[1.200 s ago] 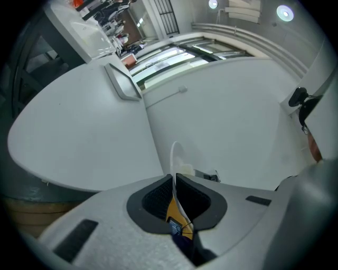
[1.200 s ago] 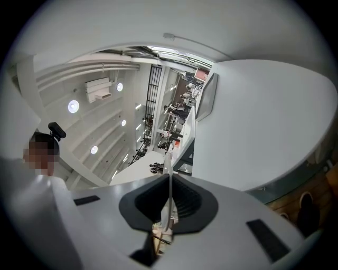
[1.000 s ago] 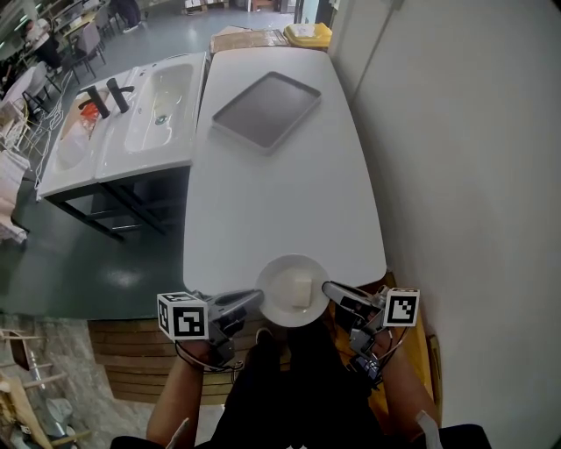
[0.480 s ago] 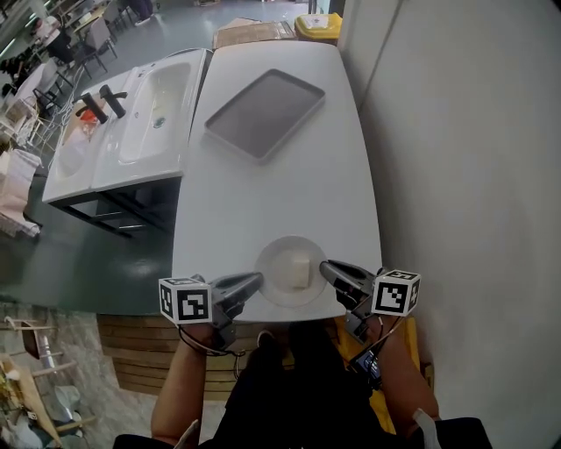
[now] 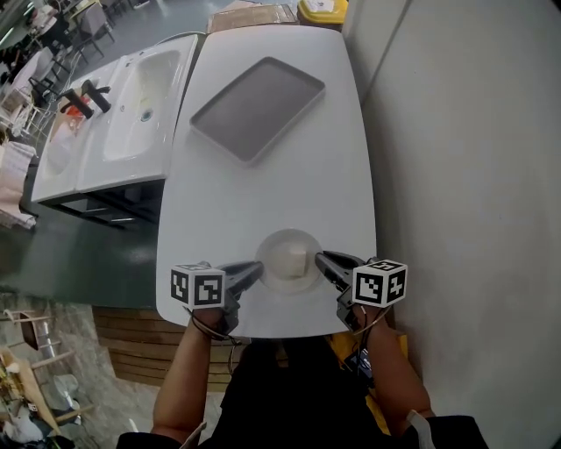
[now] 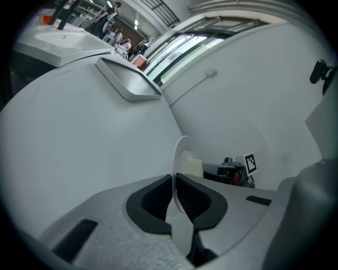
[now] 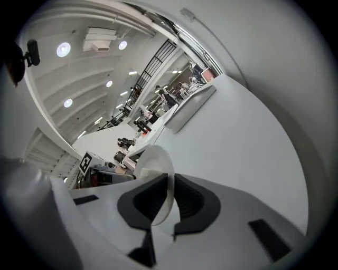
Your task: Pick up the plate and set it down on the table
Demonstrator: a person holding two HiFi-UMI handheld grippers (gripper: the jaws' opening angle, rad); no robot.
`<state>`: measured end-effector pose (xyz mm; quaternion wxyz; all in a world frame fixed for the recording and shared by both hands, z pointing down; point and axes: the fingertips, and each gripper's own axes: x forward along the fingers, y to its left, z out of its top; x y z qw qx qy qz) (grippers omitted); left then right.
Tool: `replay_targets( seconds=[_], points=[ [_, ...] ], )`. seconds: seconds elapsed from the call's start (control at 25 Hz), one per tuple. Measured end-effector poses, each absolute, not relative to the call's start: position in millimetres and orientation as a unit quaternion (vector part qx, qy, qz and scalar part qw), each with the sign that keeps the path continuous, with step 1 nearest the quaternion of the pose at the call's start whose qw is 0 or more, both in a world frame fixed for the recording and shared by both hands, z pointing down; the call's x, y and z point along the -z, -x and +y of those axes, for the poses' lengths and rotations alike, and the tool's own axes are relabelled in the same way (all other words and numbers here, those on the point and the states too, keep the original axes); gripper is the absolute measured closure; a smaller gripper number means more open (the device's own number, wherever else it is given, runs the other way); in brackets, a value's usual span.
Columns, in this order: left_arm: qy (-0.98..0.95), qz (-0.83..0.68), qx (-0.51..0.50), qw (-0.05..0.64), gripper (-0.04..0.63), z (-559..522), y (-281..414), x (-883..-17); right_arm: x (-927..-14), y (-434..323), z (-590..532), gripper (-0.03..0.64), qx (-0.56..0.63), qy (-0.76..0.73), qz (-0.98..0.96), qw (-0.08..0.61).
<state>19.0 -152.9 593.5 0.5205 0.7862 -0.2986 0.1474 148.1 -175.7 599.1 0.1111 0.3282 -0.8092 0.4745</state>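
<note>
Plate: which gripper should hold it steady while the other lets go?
Left. The left gripper pinches the rim of the plate tight. On the right gripper the jaws are opening, with the rim loose between them. The plate appears to rest on the table.

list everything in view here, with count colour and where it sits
white round plate: one, white, over the table's near end
small pale block: one, cream, on the plate
grey rectangular tray: one, grey, table's far half
long white table: one, white, along the wall
white double-basin sink unit: one, white, left of the table
yellow object: one, yellow, beyond the table's far end
left hand-held gripper: one, grey, shut on the plate's left rim
right hand-held gripper: one, grey, jaws opening, plate's right rim between them
</note>
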Motion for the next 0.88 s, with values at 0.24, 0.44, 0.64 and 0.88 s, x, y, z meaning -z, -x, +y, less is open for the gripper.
replay_targets(
  seconds=[0.24,0.44,0.64,0.88],
  points=[
    [-0.776,-0.315,-0.197,0.51,0.574,-177.3,-21.8,-622.2,-626.8,-149.7,-201.5,0.591,-0.473,-0.331,-0.8,0.161],
    [-0.77,-0.328,-0.25,0.488,0.568,-188.7,-22.9,-638.4,-639.9,-150.0,-211.9,0.591,-0.458,-0.331,-0.801,0.198],
    [-0.767,-0.336,-0.298,0.458,0.554,-197.3,-19.9,-647.0,-645.8,-145.8,-222.0,0.589,-0.433,-0.333,-0.806,0.229],
    [-0.765,-0.347,-0.345,0.419,0.536,-206.7,-20.9,-652.3,-647.6,-144.8,-232.9,0.576,-0.384,-0.338,-0.816,0.27]
  ],
)
